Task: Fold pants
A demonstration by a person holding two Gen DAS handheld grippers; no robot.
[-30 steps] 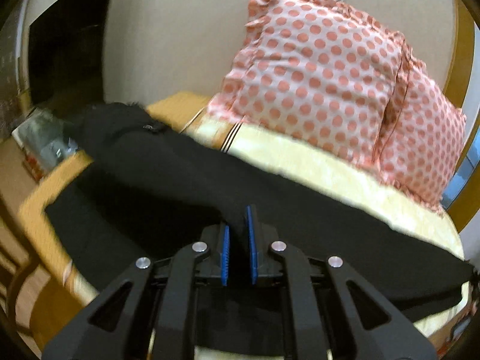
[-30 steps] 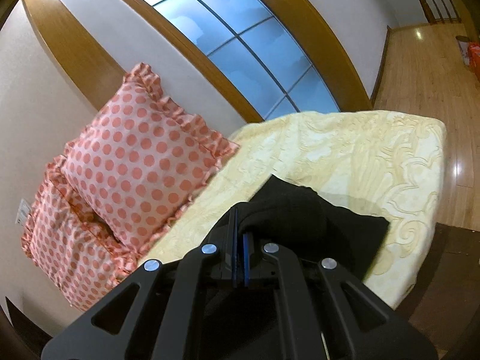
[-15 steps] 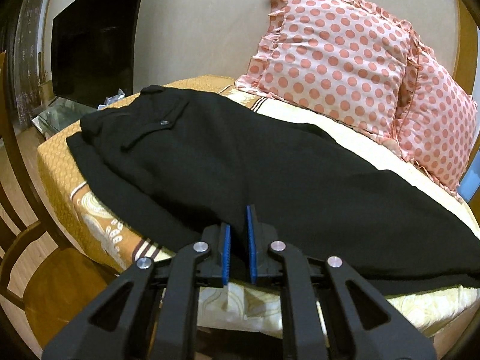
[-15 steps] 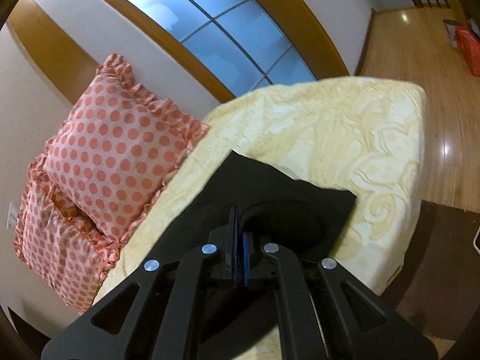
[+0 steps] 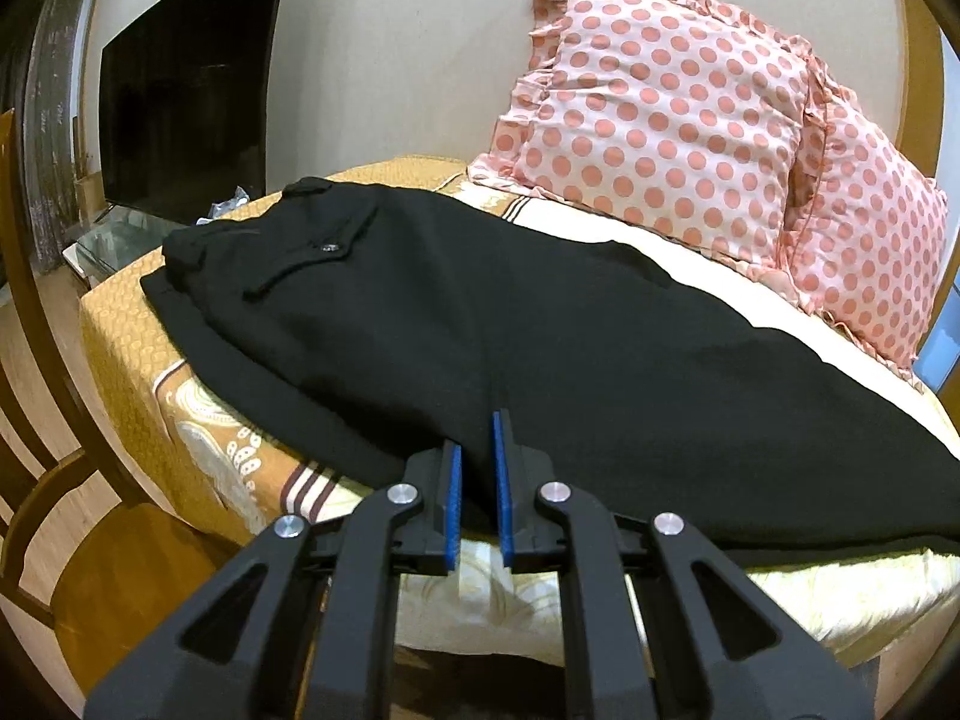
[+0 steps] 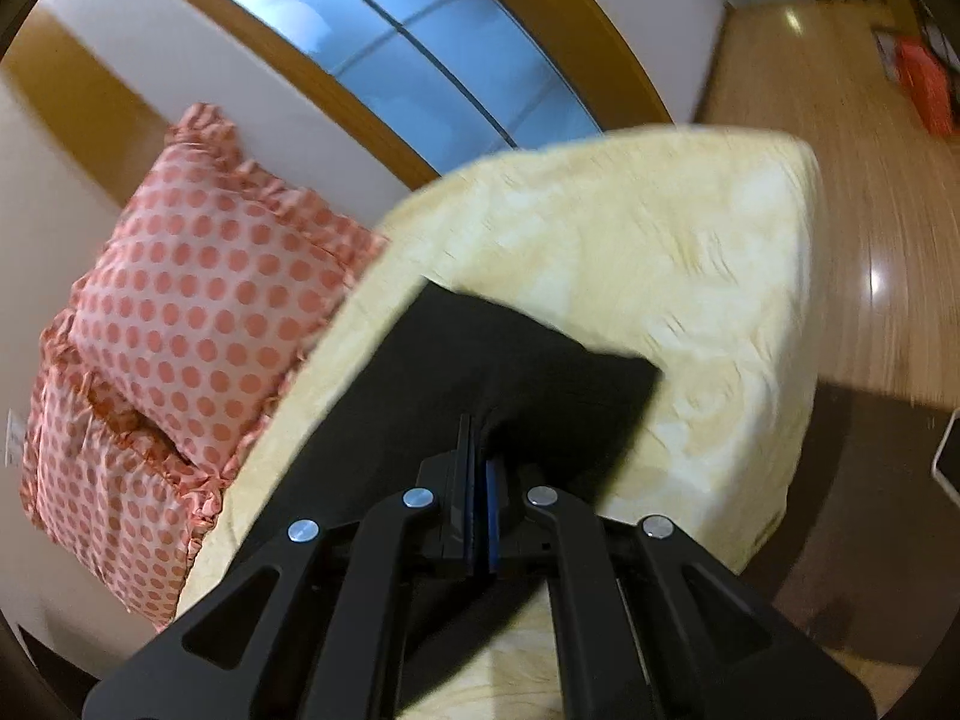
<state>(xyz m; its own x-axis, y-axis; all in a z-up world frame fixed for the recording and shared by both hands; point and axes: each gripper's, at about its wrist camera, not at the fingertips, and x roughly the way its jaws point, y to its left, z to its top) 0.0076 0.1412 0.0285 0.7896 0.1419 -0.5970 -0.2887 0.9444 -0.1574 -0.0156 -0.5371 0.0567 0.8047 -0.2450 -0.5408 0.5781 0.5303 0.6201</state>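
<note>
Left gripper point(image 5: 477, 483) has its blue pads parted by a narrow gap, with the near edge of the black pants point(image 5: 540, 330) running between them; whether cloth is really pinched there or the grip has just let go, I cannot tell. Right gripper point(image 6: 478, 501) is clamped tight on a ridge of the same cloth near the leg hem point(image 6: 576, 360), its pads nearly touching.

The pants lie lengthwise across the bed point(image 5: 180, 396), waistband and buttoned pocket flap point(image 5: 327, 246) toward the far left corner, the legs running right along the front edge. A second ago the cloth was lifted and bunched in the air; half a second ago it was already down, and now it rests flat and smooth, one leg apparently stacked on the other. At the hem end the pinched hump has flattened and the corner sits square on the cream bedspread point(image 6: 690, 252), though that view is blurred by motion.

Judging from this, the lengthwise fold is laid and the next step is probably carrying the hem toward the waistband.

Behind the pants two polka-dot pillows point(image 5: 660, 114) lean on the wall; a dark television point(image 5: 180, 114) stands further left.
</note>
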